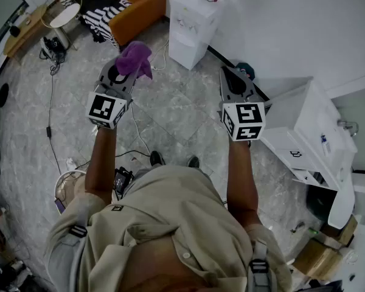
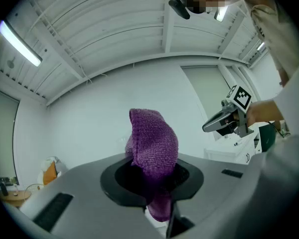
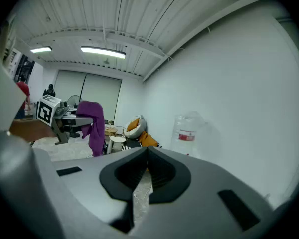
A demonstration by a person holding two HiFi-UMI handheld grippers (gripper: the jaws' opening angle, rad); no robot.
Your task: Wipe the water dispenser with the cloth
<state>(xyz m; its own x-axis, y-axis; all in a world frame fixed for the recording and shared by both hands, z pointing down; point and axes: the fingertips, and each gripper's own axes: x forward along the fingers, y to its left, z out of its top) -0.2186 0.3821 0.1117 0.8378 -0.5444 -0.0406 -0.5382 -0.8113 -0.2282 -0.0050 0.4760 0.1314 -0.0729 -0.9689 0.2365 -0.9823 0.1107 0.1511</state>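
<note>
Wiping not yet begun. The left tongs (image 1: 126, 70) are clenched on the purple cloth (image 1: 135, 58), held in the air well apart from the water dispenser (image 1: 193, 26) that stands by the wall ahead. The right tongs (image 3: 147, 163) are pressed together on nothing. Bare floor (image 1: 176, 108) gives open room for the approach; a white cabinet (image 1: 310, 126) bounds the right side and an orange sofa (image 1: 137, 8) the left.

The cloth (image 2: 153, 143) is rough-napped fabric; the left tongs (image 2: 157, 176), smooth matt plastic.
</note>
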